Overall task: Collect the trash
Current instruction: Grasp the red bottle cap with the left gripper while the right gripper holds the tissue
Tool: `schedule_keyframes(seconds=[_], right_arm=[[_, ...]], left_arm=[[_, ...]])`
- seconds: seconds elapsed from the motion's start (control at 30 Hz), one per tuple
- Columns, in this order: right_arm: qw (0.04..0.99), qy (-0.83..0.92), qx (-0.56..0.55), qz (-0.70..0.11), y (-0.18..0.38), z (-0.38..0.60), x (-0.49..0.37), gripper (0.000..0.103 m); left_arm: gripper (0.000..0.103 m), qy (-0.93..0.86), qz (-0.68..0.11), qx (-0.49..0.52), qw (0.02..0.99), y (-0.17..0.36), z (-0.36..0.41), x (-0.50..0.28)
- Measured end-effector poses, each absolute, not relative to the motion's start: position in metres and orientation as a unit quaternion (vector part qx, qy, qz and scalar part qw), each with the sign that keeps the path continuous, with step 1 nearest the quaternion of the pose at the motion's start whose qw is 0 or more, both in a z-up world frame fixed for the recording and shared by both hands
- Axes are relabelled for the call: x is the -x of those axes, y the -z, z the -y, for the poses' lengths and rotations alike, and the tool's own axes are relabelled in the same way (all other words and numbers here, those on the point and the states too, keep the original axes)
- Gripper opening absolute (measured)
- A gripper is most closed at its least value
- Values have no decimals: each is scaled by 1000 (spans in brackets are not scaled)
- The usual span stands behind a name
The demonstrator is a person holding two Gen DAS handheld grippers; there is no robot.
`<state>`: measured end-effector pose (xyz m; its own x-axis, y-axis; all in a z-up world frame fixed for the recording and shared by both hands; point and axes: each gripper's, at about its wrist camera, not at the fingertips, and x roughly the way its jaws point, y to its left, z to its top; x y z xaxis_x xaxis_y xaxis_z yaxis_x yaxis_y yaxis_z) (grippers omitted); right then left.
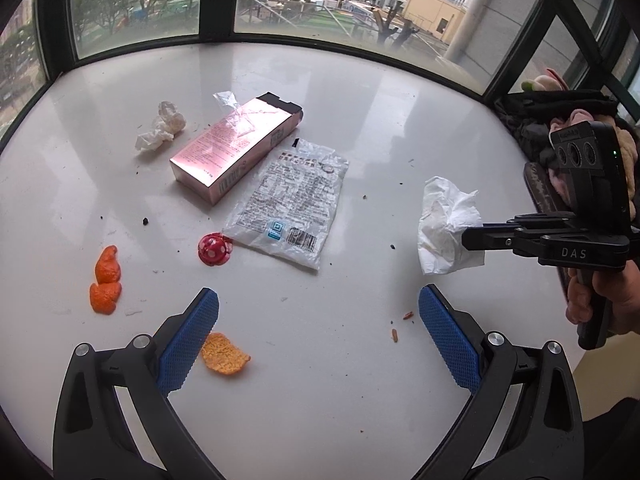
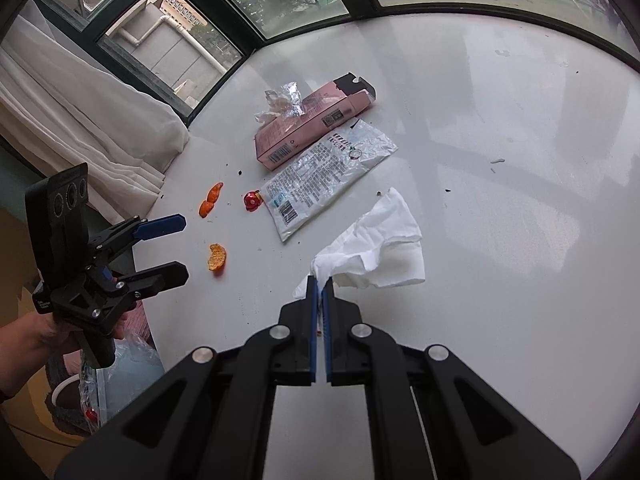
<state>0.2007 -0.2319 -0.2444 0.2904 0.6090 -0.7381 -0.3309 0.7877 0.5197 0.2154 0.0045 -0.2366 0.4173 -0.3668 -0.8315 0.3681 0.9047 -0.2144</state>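
Both wrist views look steeply down, close over the shared white table, from opposite sides.

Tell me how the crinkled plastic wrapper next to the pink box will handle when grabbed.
The wrapper is probably floppy and light: it lies flat and creased on the table. Its glossy film may slip, so pinching an edge seems safest.

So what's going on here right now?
A person is clearing litter off a white table with two handheld grippers. The right gripper is shut on a white tissue. The left gripper is open and empty, near an orange peel. The pink box and plastic wrapper lie untouched.
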Motion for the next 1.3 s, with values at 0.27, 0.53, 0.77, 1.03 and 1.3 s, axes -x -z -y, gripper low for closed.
schedule_keyframes(seconds=[0.27, 0.53, 0.77, 1.03, 1.3], right_arm=[[792, -303, -137, -513, 247, 225, -218, 5], [789, -316, -135, -509, 250, 212, -229, 5], [785, -326, -130, -511, 254, 202, -234, 5], [780, -332, -136, -513, 256, 196, -236, 5], [779, -333, -134, -514, 253, 193, -234, 5]], left_arm=[[93, 189, -491, -17, 850, 258, -24, -242], [60, 164, -494, -38, 853, 285, -36, -270], [38, 173, -492, -46, 852, 297, -35, -283], [24, 175, -488, -51, 853, 304, -33, -285], [21, 179, -480, -45, 858, 302, -34, -281]])
